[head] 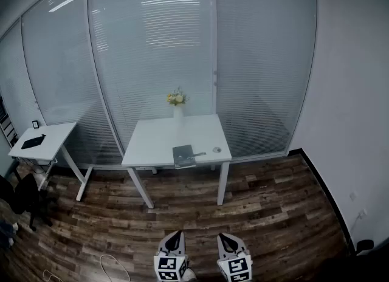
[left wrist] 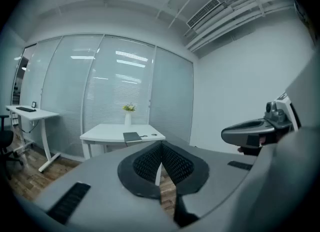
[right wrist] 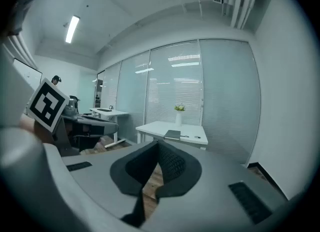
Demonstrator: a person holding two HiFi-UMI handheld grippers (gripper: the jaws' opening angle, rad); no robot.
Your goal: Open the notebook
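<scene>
Notebook (head: pixel 184 155) is closed, lying flat at the front edge of the table (head: pixel 152 144), a bit right of centre. A thin dark thing, maybe a pen, sits just beside its right side; too small to call. Small round thing (head: pixel 217 150) is further right, vase (head: pixel 177 110) at the back edge against the glass wall (head: pixel 152 44).

Left gripper (head: pixel 174 236) and right gripper (head: pixel 226 238) are both low in the head view, over the wood floor (head: pixel 273 214) and well apart from the table. Both point roughly level toward it. Jaws on each are pressed together with nothing between the pads; each gripper view confirms this.

Side desk (head: pixel 55 134) off to the left, not relevant.

Progress: nothing done, as I read it. Cover is down and there is no contact. Left to do: walk up to the table, spread one claw, catch the cover edge and swing it over. The other claw will probably have to pin the notebook so it doesn't slide off the front edge.
</scene>
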